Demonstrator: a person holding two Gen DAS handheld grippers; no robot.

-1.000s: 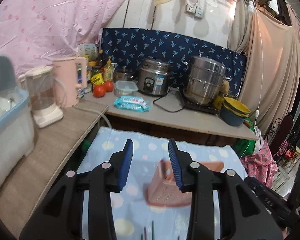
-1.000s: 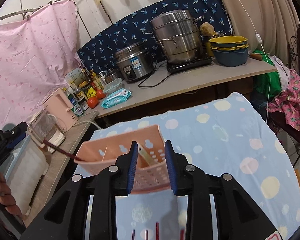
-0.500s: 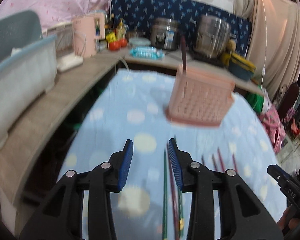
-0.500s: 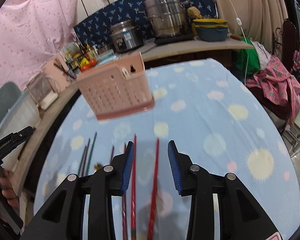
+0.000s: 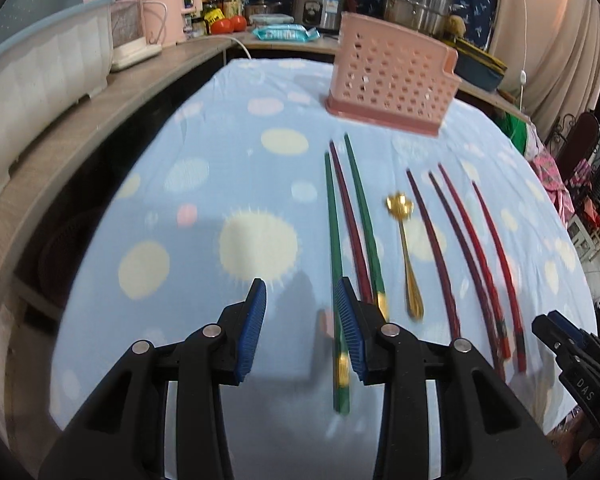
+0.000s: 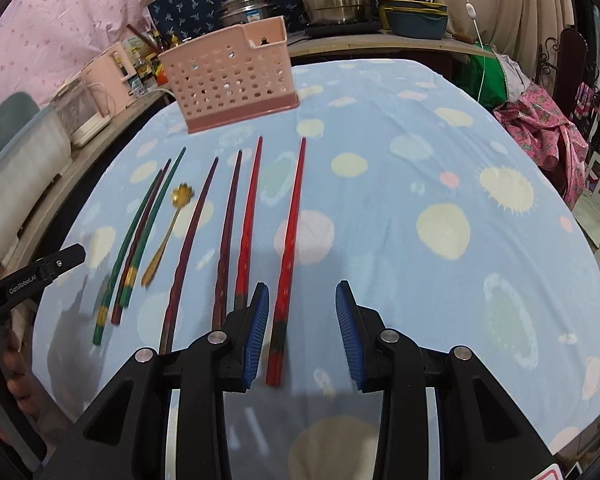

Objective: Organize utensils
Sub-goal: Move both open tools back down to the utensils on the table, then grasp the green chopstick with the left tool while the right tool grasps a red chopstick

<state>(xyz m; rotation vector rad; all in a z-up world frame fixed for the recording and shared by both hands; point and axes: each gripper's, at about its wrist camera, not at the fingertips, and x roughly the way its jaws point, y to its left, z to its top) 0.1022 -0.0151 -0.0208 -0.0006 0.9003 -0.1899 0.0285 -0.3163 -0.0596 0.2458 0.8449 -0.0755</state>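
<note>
Both claws hover empty over the worktop, fingers apart.

Going left to right across the left wrist view: my left claw is wide, bottom centre; its right finger overlaps the butt of the leftmost green chopstick. Next to that lie a maroon chopstick and a second green one, packed close, possibly touching. Then the gold spoon, centre right, apart from the sticks. Then four dark-red and red chopsticks, fanned out. Pink slotted caddy stands upright at top centre, well apart from the row.

Right wrist view: my right claw is wide, bottom centre, straddling the butt of the rightmost red chopstick.

Handling, my guess: sticks are light, stiff, lacquered, so slippery and prone to roll or pivot. Pinch near the thick butt end, square across. Spoon is thin metal, lies flat; take the handle mid-length.
</note>
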